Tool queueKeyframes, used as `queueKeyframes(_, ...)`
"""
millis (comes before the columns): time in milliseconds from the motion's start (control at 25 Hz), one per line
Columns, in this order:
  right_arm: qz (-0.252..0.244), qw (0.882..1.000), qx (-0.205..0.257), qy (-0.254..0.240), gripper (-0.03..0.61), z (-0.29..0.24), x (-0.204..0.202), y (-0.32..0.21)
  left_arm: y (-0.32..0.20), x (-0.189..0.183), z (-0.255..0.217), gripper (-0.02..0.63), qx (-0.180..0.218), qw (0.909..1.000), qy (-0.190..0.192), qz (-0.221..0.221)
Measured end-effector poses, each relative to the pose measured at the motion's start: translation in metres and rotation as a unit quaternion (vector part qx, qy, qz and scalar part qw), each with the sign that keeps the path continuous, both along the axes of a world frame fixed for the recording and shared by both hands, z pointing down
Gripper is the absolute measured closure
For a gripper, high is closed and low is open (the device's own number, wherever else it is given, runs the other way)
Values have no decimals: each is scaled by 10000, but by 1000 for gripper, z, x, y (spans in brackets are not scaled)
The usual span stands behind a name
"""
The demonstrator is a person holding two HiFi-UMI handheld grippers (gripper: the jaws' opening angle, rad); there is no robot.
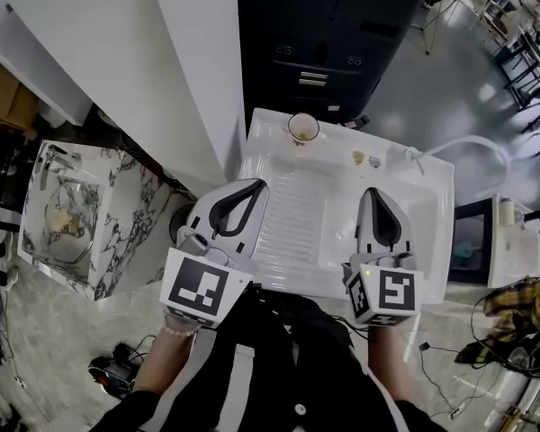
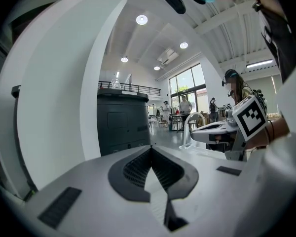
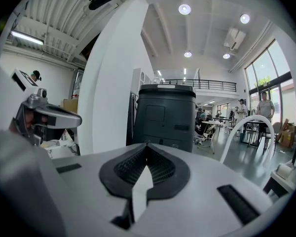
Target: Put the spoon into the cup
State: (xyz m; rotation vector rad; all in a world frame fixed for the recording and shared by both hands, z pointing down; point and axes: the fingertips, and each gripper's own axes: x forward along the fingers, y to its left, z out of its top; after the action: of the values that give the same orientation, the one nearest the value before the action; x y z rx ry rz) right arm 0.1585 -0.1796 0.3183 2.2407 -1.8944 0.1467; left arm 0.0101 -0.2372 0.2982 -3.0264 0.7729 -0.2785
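Nearest us, our left claw (image 1: 259, 184) and right claw (image 1: 375, 192) hang side by side over the white ribbed surface (image 1: 297, 232). Each has its jaws closed tip to tip on nothing. Just ahead of the right claw lie two small pale bits (image 1: 358, 157), too small for us to tell whether either is the spoon, so we cannot place it or its long axis. Farthest off, at the surface's far edge, the small round pale-rimmed cup (image 1: 303, 127) stands ahead and between the claws. We judge the left claw the nearer.
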Motion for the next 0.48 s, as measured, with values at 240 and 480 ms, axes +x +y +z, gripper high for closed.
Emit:
queueKeyframes(240,-91,10000,-34,14,577,1,-1,-2,1,-2,1,614,0,10000,-17,-44)
queueKeyframes(480,-155,9999,-69,-12,577,3,-4,-3,1,-5,2,614,-29,9999,-28,-99)
